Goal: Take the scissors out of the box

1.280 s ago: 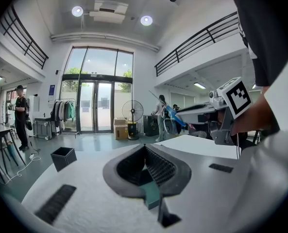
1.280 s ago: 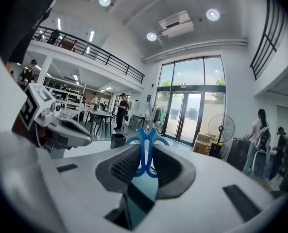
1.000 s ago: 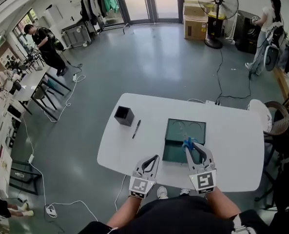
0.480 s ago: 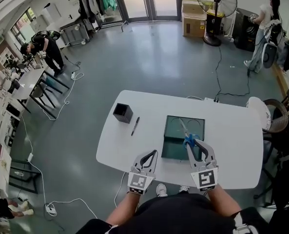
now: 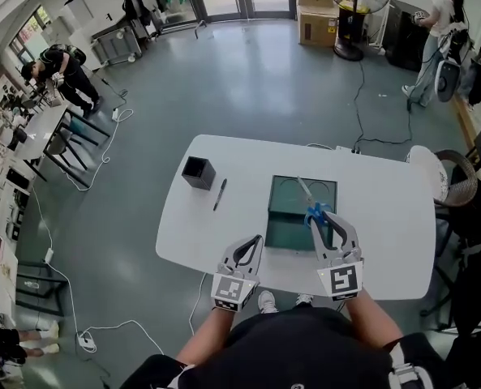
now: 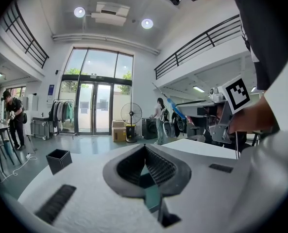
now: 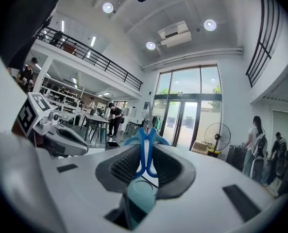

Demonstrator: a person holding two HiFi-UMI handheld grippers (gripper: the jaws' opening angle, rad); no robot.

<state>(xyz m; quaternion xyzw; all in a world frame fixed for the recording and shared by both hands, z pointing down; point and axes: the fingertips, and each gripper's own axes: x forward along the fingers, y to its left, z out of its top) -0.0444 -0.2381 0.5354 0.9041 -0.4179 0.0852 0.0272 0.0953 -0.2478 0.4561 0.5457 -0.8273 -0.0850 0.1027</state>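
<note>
A white table with rounded corners (image 5: 386, 209) carries a dark green square open box (image 5: 287, 229), set right of the middle and reaching close to the near edge. A pair of scissors with blue plastic handles and metal blades (image 5: 315, 211) is held over the right half of the box. Its long axis runs from the near right to the far left, and the blades point away from the person towards the far edge. The right gripper (image 5: 324, 221) is clamped on the blue handles, its jaws kept well apart by them. In the right gripper view the scissors (image 7: 144, 140) stand upright between the pads, and the blade tips are lost against the bright windows.

The left gripper (image 5: 255, 241) is held over the near edge, left of the box, with its jaw tips brought together on nothing. A black square cup (image 5: 198, 172) stands towards the far left corner, with a black pen (image 5: 219, 194) lying just beside it.

A black-and-white square marker is borne on each gripper's cube. The near right side of the box is covered by the right gripper.
</note>
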